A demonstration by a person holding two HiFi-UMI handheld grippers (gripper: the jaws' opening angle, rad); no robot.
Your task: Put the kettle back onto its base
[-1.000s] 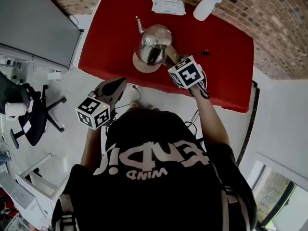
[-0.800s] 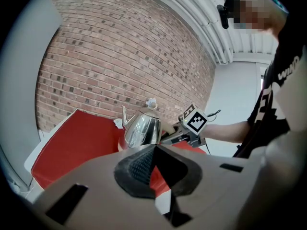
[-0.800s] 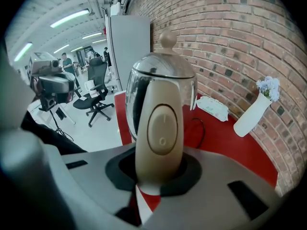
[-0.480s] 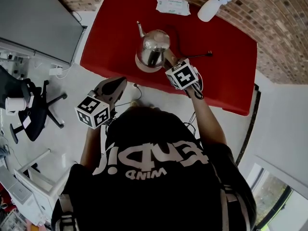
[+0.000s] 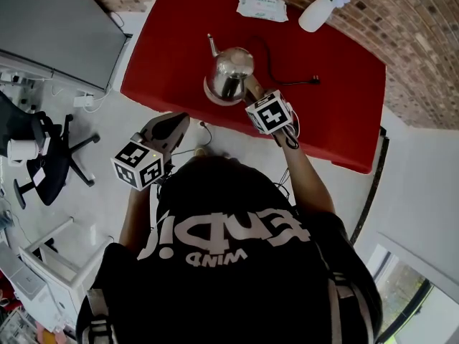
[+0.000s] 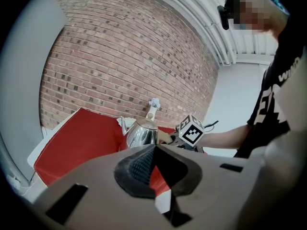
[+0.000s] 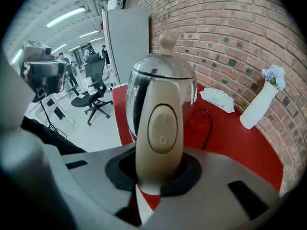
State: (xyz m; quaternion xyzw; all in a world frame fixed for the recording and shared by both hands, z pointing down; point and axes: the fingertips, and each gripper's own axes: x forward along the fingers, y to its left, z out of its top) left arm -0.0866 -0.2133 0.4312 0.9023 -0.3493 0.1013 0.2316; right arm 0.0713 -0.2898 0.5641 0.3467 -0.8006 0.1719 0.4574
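On the kettle (image 7: 165, 75) handle, the rocker switch (image 7: 162, 128) is marked "I" above "O". The person's black shirt (image 5: 237, 264) bears white "WIND", upside down in the head view. The larger lettering beside it is unclear, and the print on the wipes pack (image 5: 262, 7) is too small to read.

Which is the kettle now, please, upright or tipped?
Upright: the kettle shows its lid knob on top, handle vertical in the right gripper.

Office workspace, swivel chair (image 5: 49, 176), brick wall (image 5: 427, 45)

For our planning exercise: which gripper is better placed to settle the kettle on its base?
Right. The right gripper is clamped on the kettle's handle; the left gripper is shut, empty, short of the table.
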